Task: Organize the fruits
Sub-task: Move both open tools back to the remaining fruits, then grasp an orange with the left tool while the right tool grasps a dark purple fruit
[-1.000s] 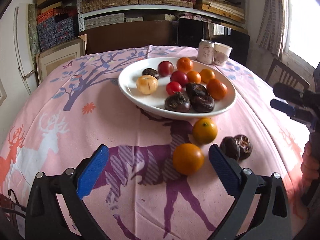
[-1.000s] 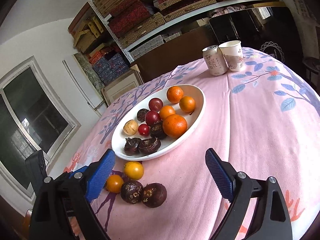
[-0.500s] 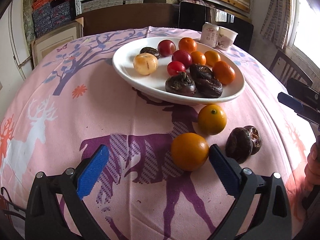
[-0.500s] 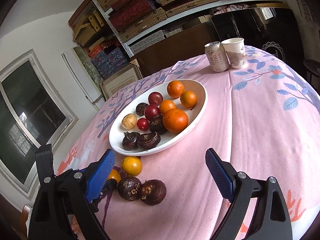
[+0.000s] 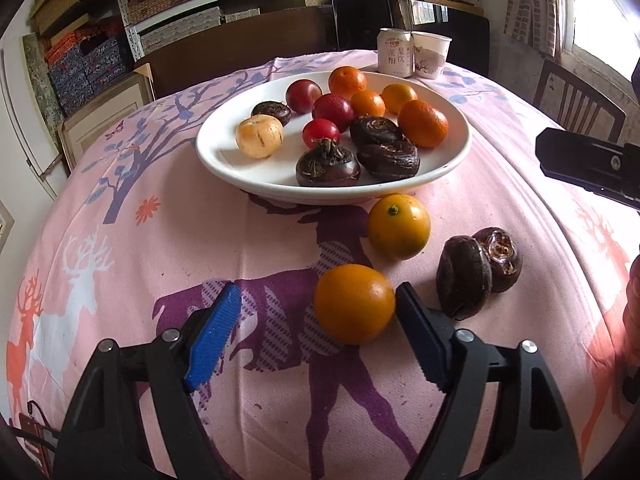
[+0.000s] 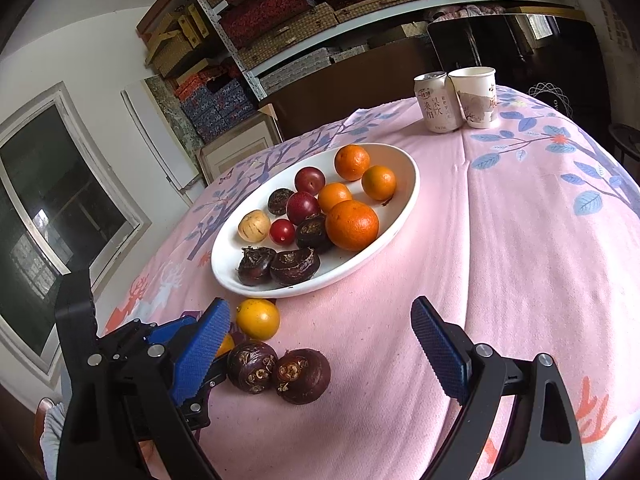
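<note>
A white plate [image 5: 248,176] holds several fruits: oranges, red plums, dark water chestnuts and one pale yellow fruit. Four fruits lie on the pink cloth in front of it. The nearest orange [image 5: 354,304] sits between the jaws of my left gripper [image 5: 316,296], which are closing. The right pad is at the orange's skin and the left pad still stands apart. A second orange [image 5: 399,226] and two dark water chestnuts [image 5: 464,282] lie just beyond. My right gripper [image 6: 320,312] hangs open over the cloth, nothing between its fingers, with the chestnuts [image 6: 302,376] below it.
A drink can [image 5: 395,57] and a paper cup [image 5: 430,56] stand at the table's far edge. A wooden chair [image 5: 576,100] is at the right, and shelves of boxes line the back wall. A person's hand [image 5: 632,296] shows at the right edge.
My left gripper has come forward and down onto the near orange, and its jaws have narrowed around it. The right gripper has barely shifted.
</note>
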A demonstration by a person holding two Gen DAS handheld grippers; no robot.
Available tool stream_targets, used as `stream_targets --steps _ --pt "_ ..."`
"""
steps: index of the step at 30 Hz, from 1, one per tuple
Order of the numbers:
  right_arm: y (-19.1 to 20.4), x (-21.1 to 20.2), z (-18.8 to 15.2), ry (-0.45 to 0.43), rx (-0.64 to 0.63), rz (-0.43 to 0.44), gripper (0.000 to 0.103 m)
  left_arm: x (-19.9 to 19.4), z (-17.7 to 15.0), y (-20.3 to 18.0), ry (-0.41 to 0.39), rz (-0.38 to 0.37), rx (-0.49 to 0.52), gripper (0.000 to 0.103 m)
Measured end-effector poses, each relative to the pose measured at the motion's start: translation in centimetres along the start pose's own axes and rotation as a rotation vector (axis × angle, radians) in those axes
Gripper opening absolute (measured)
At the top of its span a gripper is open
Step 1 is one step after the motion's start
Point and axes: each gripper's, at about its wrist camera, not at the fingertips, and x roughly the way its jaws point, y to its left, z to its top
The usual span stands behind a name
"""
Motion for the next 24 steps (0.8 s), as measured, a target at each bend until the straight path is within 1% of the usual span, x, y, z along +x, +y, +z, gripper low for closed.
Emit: stream_targets --steps 8,11,13,20,24 --pt "0.2 0.3 -0.2 0.014 -0.013 -0.003 0.092 -0.1 0.0 -0.2 -0.003 0.026 0.012 0.078" --pt "0.6 0.5 -0.4 0.026 -0.036 0.006 0.092 -0.1 0.0 -0.2 -0.003 0.029 0.012 0.08" --pt "1.3 0.6 -0.7 0.039 -0.067 0.017 0.092 -0.1 0.0 -0.3 -0.001 0.03 0.012 0.081" --pt "4.4 1.1 -2.4 0.083 -0.241 0.038 0.092 0.2 0.0 -0.1 0.008 0.029 0.008 0.083" --pt "4.6 1.3 -2.6 0.097 -0.253 0.037 0.092 0.2 -0.1 -0.1 0.009 0.039 0.008 0.088"
